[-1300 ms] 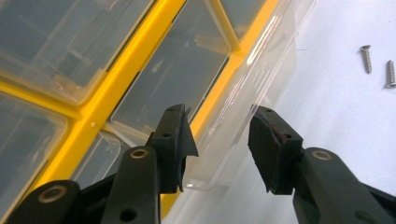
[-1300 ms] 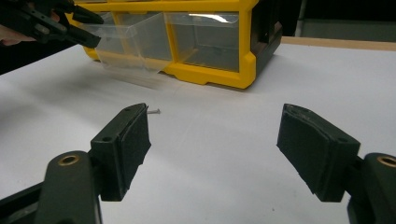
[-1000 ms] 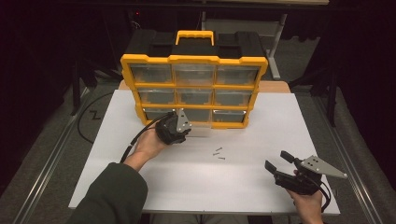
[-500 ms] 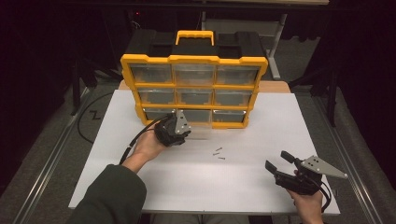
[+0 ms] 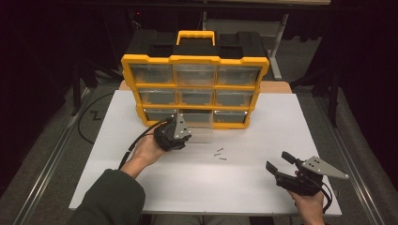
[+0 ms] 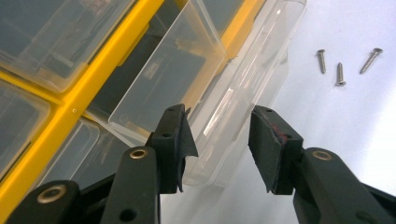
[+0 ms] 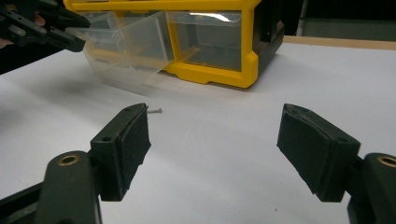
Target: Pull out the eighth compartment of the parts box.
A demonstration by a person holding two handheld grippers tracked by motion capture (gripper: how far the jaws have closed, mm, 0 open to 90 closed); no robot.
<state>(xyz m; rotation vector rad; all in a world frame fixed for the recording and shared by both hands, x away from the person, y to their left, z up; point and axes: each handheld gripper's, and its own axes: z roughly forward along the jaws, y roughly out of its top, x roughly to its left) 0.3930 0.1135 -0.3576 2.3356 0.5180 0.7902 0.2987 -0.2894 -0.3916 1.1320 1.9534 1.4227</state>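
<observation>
**Clear drawer, bottom row, pulled out of yellow organiser**

The left gripper is sitting at the front lip of the clear drawer, which is projecting from the middle of the bottom row of the yellow organiser; its fingers are straddling the lip, and whether they are pressing on it cannot be told. Three screws are lying on the white counter just beside the drawer. The right gripper is hovering well apart near the counter's front edge, fingers spread wide and holding nothing.

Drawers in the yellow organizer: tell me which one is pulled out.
The bottom-row middle drawer: it juts forward onto the table at the left claw, while the other eight sit flush.
</observation>
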